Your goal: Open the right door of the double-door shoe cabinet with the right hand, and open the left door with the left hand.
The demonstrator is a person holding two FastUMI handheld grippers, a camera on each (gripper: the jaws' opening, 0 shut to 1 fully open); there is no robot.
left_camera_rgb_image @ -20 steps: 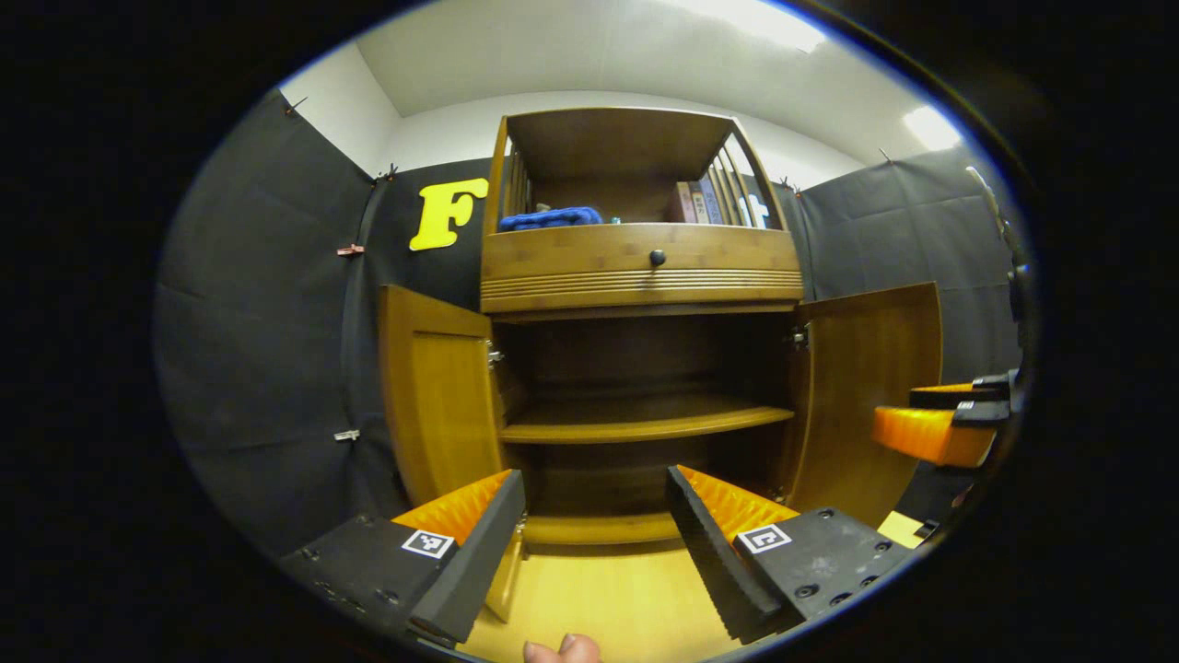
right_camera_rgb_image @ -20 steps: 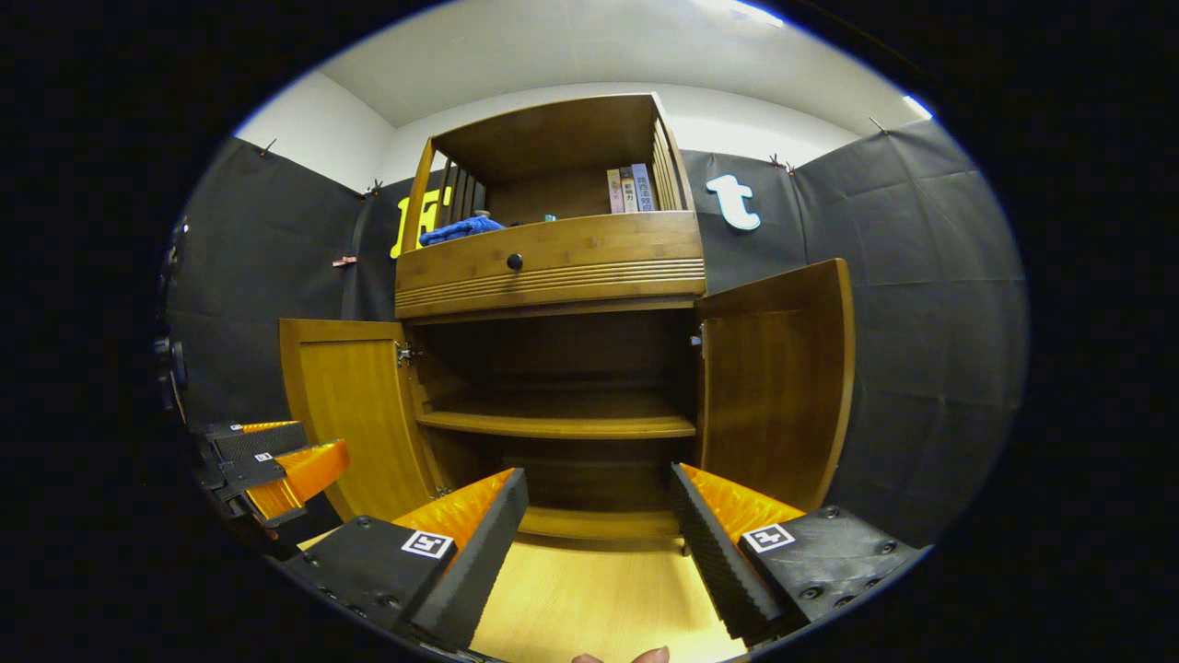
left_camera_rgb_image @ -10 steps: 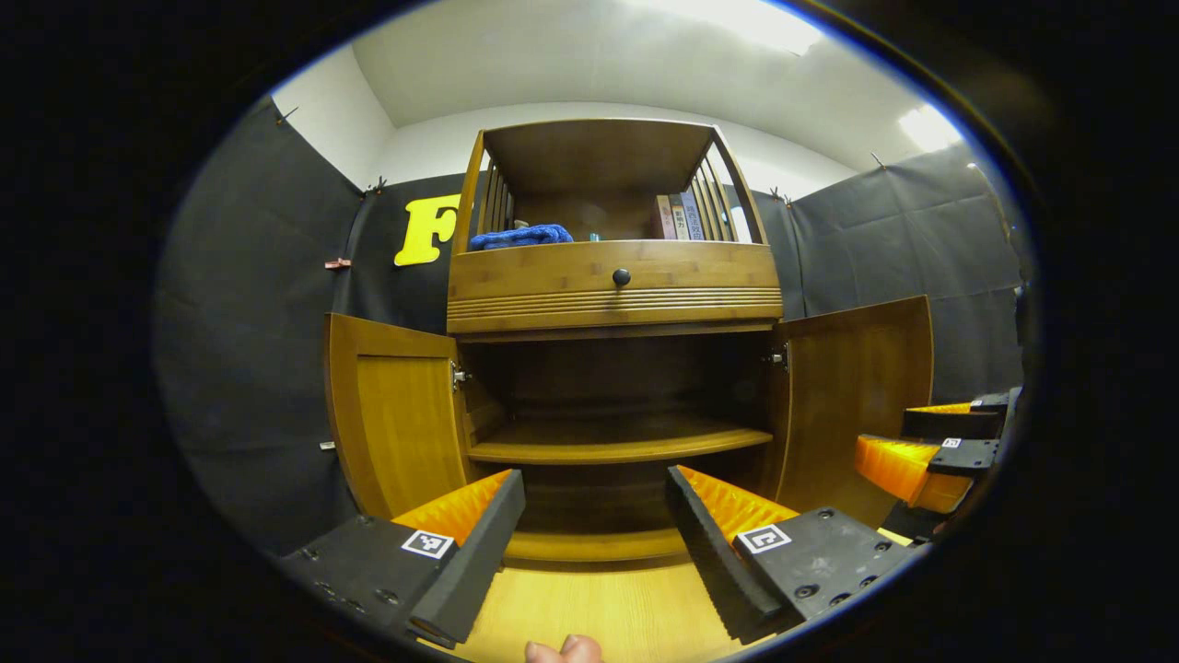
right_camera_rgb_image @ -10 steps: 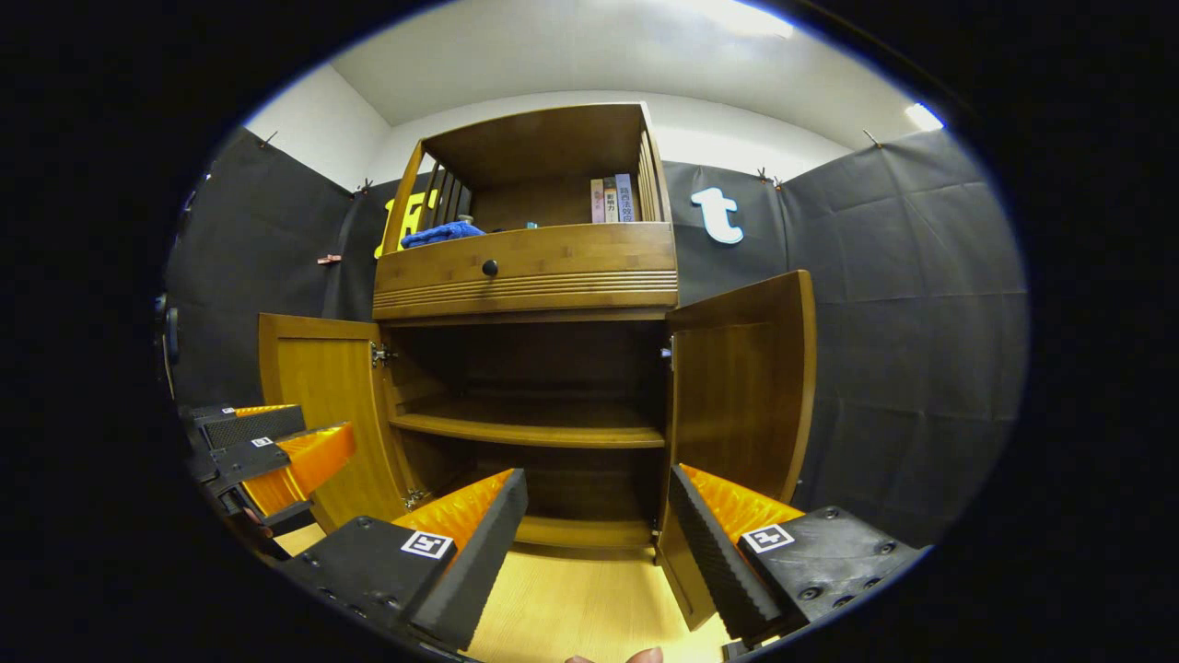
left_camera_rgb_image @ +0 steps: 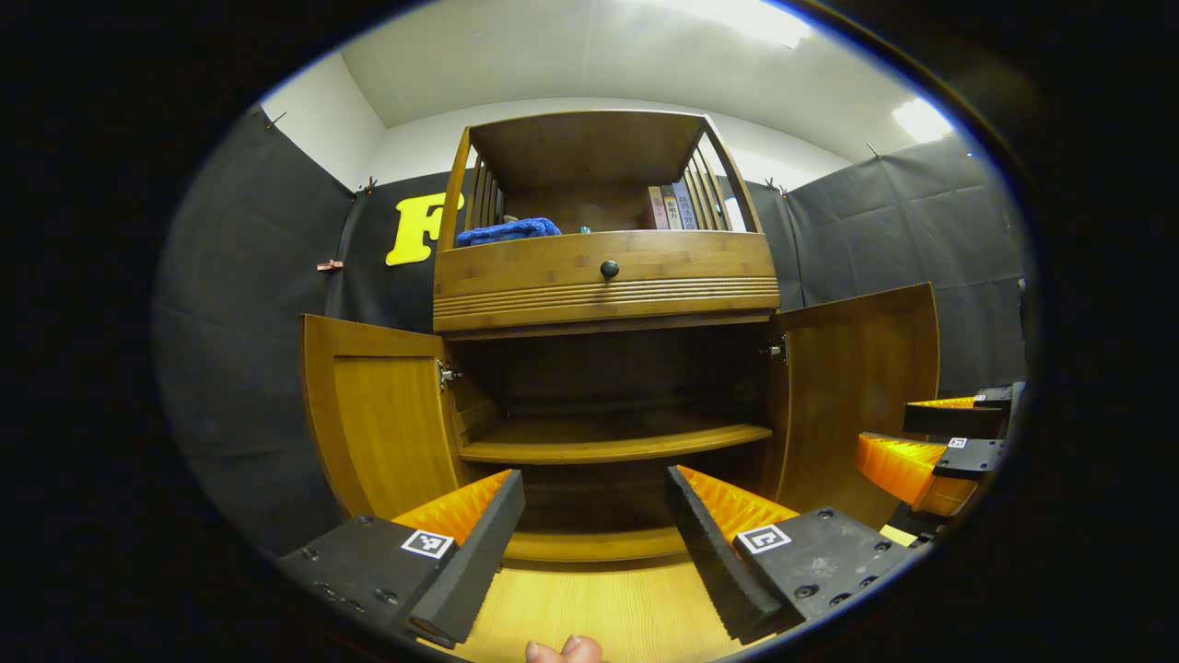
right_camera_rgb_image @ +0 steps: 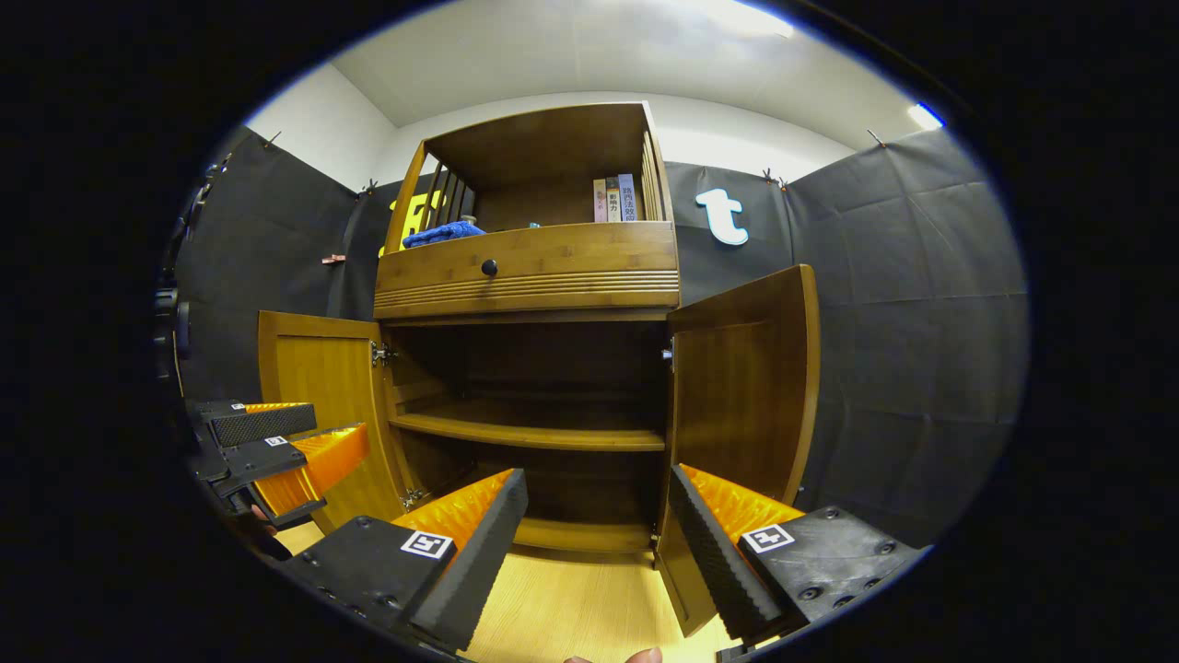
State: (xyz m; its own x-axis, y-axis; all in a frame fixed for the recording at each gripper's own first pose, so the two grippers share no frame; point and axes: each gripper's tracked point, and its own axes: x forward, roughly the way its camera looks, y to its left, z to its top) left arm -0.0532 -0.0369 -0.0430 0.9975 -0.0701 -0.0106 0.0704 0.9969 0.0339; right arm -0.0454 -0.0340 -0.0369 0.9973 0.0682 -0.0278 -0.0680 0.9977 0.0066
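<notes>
Left gripper view, both tongs [left_camera_rgb_image: 589, 539] wide apart, empty, open shoe cabinet [left_camera_rgb_image: 608, 276] ahead

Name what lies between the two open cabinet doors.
In the left gripper view, between left door and right door: the open compartment with one bare shelf.

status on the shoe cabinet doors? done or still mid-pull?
Looks done. The right door and the left door both stand swung wide, baring the inner shelf. Nothing is in hand: the left gripper and the right gripper are both open, short of the cabinet and touching neither door. Nothing seems left of the opening itself.
</notes>
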